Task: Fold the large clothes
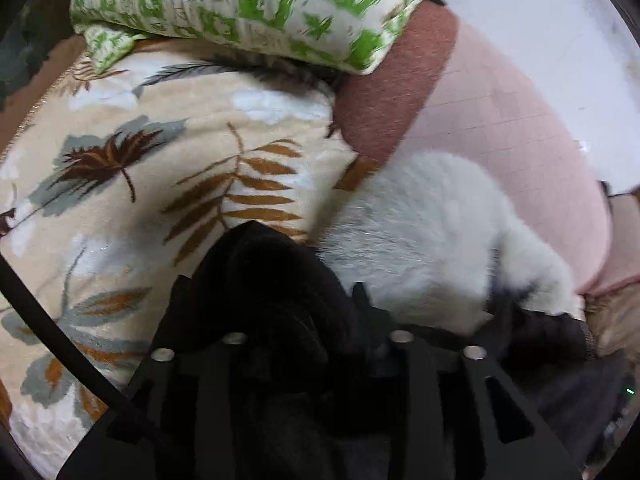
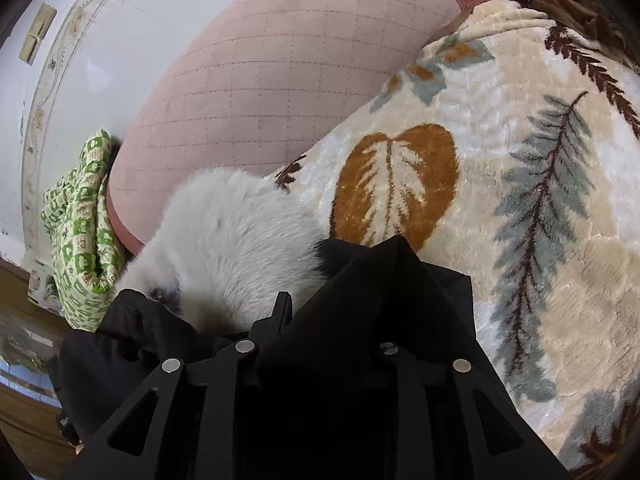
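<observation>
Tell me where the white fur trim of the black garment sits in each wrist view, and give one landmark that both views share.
Left wrist view: the white fur trim lies right of centre, just beyond the fingers, beside the black garment.
Right wrist view: the fur trim lies left of centre, above the black garment.
Shared landmark: the green patterned pillow, top in the left view, far left in the right view.

The blanket (image 2: pixel 520 160) is plush, slightly shiny pile with a leaf print. The coat (image 2: pixel 380 292) is matt black cloth; its trim (image 2: pixel 240 232) is long white fluffy fur. The pillow (image 1: pixel 260 4) is smooth printed cotton-like cloth. The bedspread (image 2: pixel 260 72) is matt pink quilted fabric. Each tool (image 1: pixel 316 320) looks like matt black plastic with shiny metal studs.
</observation>
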The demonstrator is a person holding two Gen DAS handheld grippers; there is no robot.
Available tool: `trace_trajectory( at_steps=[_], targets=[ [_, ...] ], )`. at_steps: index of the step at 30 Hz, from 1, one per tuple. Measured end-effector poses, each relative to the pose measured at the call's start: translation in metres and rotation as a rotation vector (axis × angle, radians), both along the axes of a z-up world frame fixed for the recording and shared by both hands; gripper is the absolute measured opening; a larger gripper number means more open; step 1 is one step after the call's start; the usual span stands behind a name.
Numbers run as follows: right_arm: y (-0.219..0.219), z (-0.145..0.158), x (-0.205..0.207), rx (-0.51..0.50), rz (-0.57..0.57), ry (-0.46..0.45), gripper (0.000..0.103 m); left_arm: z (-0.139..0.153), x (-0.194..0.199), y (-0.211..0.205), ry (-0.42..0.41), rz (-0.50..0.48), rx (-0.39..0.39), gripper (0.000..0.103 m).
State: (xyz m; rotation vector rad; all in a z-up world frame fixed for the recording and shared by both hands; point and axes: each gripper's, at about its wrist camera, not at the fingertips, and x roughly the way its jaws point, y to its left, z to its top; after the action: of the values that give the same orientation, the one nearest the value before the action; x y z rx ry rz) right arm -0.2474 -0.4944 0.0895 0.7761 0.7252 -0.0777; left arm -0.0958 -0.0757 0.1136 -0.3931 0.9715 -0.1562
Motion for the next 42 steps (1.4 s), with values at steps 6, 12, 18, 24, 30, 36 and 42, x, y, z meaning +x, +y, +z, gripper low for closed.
trace_trajectory(
  at_steps=[6,12,18,24,30,36,42],
  targets=[
    [0.007,0.048,-0.031,-0.148,-0.076,-0.094,0.098,0.057,-0.039,0.040,-0.110,0.045,-0.146,0.075],
    [0.014,0.102,-0.074,-0.261,-0.121,-0.182,0.098,0.092,-0.099,0.061,-0.190,0.067,-0.101,0.076],
    [0.078,0.127,-0.120,-0.327,0.054,-0.238,0.069,0.070,-0.188,0.059,-0.246,0.079,0.004,0.078],
    [0.171,0.114,-0.128,-0.418,0.266,-0.264,0.055,0.018,-0.232,0.052,-0.238,0.047,0.045,0.078],
    [0.224,0.081,-0.055,-0.653,0.245,-0.167,0.055,0.004,-0.233,0.069,-0.304,0.099,0.140,0.078],
    [0.214,0.041,0.033,-0.709,0.115,-0.049,0.064,-0.011,-0.213,0.091,-0.207,0.091,0.088,0.078],
    [0.194,0.010,0.083,-0.704,0.066,0.004,0.077,-0.015,-0.208,0.100,-0.185,0.116,0.079,0.078]
  ],
)
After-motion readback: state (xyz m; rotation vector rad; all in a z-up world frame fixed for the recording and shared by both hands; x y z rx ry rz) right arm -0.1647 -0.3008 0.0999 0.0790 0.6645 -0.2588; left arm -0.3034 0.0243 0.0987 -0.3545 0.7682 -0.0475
